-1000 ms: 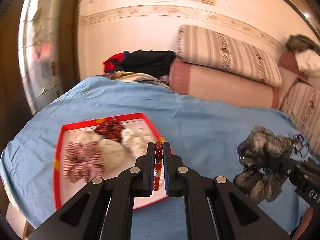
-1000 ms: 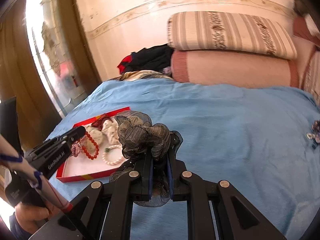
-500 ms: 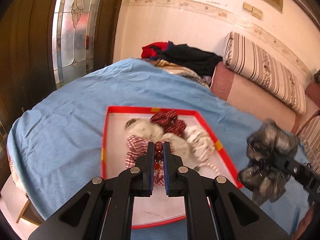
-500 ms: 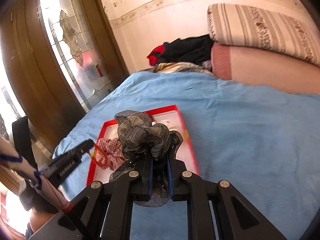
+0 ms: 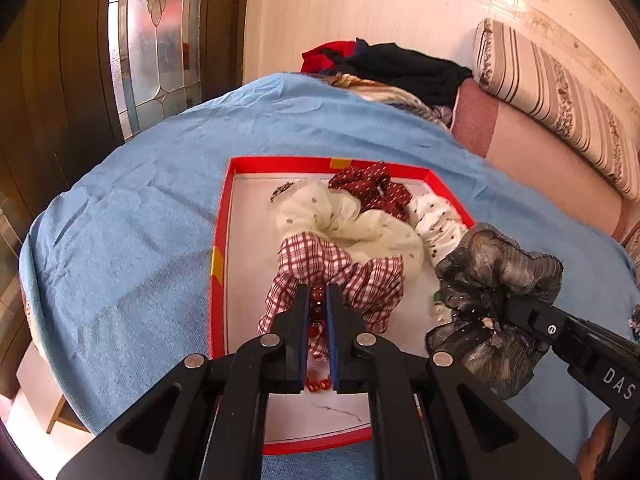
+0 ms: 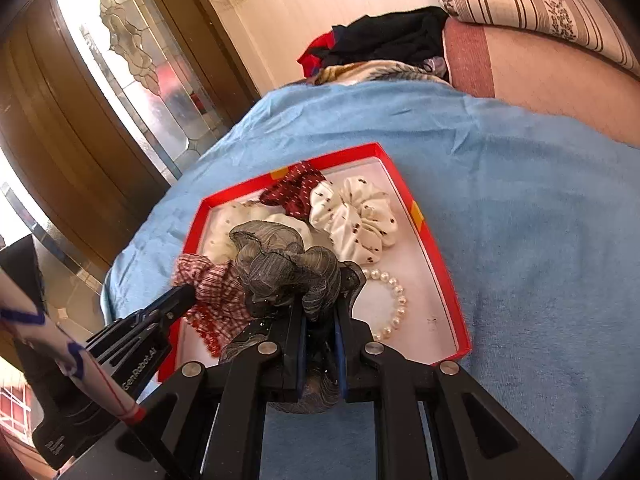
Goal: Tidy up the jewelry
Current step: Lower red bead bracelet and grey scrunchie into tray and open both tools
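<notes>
Blue bedspread (image 5: 160, 208) across the bed, striped pillow (image 5: 560, 100) at upper right, glazed wooden door at upper left. Red-rimmed tray (image 5: 219, 240) with white floor at frame centre, long axis running away from the camera. Contents: checked red-white scrunchie (image 5: 316, 256), cream dotted scrunchie (image 5: 332, 216), dark red dotted scrunchie (image 5: 372, 188), white spotted scrunchie (image 6: 352, 216), pearl bracelet (image 6: 394, 292) lying flat as a ring. Left gripper (image 5: 318, 300) over the tray, pinching a red bead bracelet (image 5: 317, 312), strand hanging lengthwise between the pads. Right gripper (image 6: 320, 312) over the tray's near edge, clamped on a grey pleated scrunchie (image 6: 280, 264), bunched above the fingertips.
</notes>
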{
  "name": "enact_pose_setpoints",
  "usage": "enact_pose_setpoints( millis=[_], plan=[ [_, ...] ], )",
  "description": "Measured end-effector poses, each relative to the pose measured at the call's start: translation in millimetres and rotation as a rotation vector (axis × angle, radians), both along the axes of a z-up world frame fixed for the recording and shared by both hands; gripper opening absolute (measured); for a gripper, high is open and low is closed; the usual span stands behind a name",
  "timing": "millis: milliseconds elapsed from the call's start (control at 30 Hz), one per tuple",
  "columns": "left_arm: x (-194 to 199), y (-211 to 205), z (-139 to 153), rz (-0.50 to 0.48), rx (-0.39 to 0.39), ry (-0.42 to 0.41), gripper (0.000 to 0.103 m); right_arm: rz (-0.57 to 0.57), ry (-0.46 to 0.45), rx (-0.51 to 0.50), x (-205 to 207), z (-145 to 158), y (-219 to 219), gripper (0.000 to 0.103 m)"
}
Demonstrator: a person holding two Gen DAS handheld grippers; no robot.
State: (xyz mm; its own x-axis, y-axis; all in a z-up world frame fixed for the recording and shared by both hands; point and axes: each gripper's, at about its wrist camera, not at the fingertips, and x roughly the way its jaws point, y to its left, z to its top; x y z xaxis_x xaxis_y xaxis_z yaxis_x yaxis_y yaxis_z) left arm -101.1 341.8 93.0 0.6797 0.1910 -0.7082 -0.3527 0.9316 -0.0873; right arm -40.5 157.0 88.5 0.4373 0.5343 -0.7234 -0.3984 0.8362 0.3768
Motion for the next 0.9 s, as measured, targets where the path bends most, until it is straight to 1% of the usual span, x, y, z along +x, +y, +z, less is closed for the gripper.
enact_pose_setpoints(
  millis=[167,300,500,900],
  plan=[
    [3,3,-7,0.023,0.009,0.036,0.007,-0.017,0.04,-0.011,8,-16,-3,0.013],
    [4,3,-11,0.029,0.018,0.051,0.007,-0.02,0.044,-0.022,11,-23,-2,0.013],
    [5,7,-16,0.041,0.01,0.066,0.007,-0.022,0.042,-0.038,14,-28,1,0.013],
    [8,4,-18,0.052,0.041,0.076,0.008,-0.035,0.041,-0.065,17,-34,-1,0.015]
  ],
)
